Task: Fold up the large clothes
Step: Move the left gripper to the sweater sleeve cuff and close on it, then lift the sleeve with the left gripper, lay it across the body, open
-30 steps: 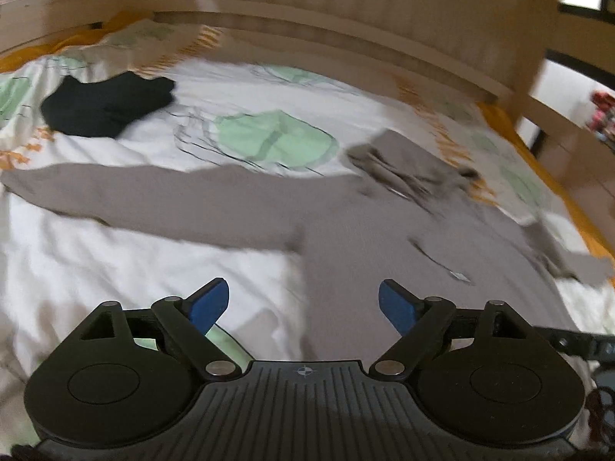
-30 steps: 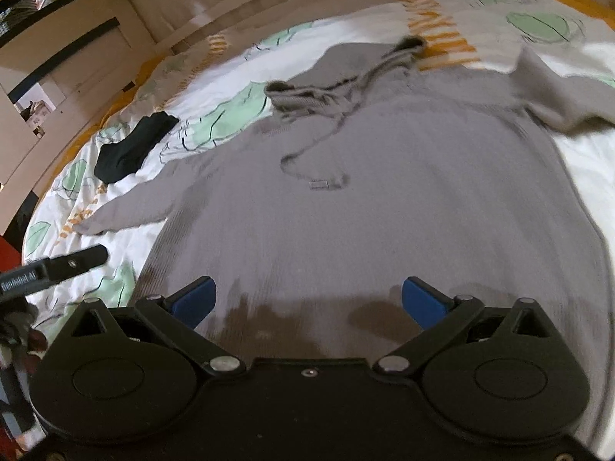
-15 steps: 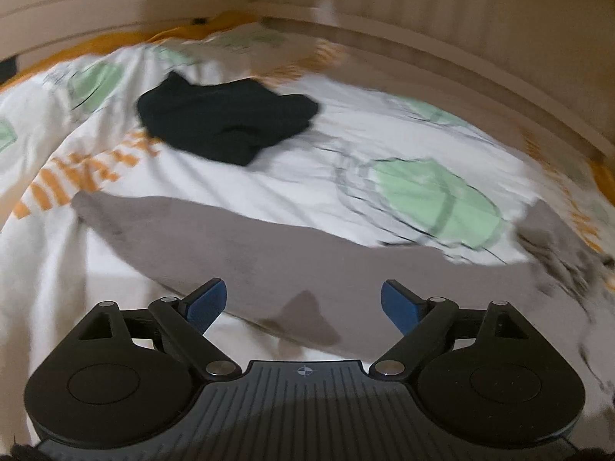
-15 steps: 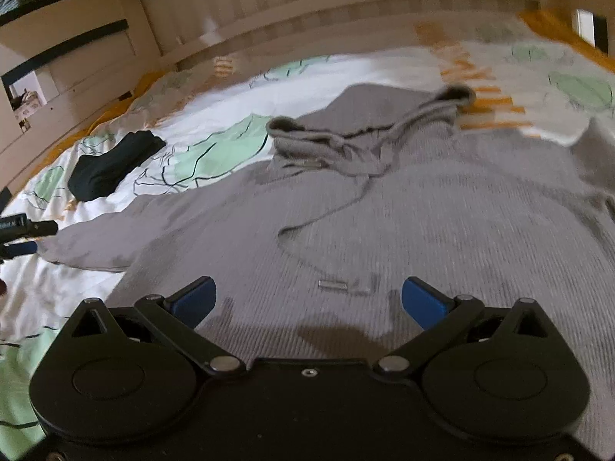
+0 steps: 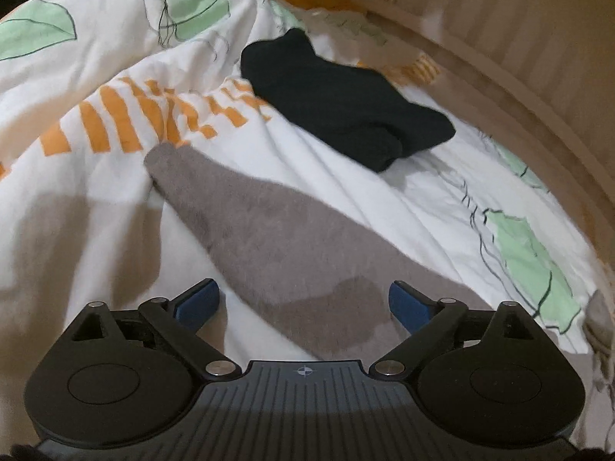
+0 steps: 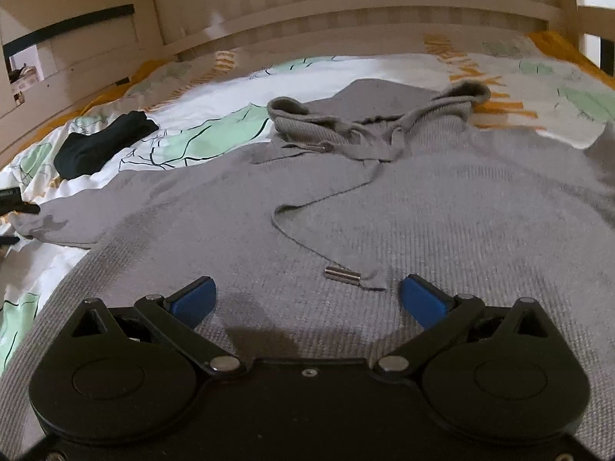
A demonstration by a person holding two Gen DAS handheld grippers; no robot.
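A large grey hoodie (image 6: 442, 207) lies flat, front up, on a bed, its hood (image 6: 369, 123) toward the headboard and a drawstring (image 6: 307, 238) trailing over the chest. Its long sleeve (image 5: 276, 238) stretches out over the white sheet, the cuff (image 5: 165, 161) at the far end. My left gripper (image 5: 303, 301) hovers over the middle of that sleeve, jaws still opening, nothing pinched between them. My right gripper (image 6: 307, 297) is open just above the hoodie's chest, the metal drawstring tip (image 6: 342, 273) lying between its blue pads (image 6: 423, 299) untouched.
A folded black garment (image 5: 346, 103) lies on the leaf-and-stripe patterned duvet (image 5: 96, 88) just beyond the sleeve cuff, also visible as the black garment (image 6: 103, 142) at the left. A wooden slatted headboard (image 6: 365, 4) and bed rail (image 5: 519, 61) bound the far side.
My left gripper swung left along the sleeve toward the cuff, dropped lower and spread its jaws wider. My right gripper dropped lower over the hoodie's chest and stayed open.
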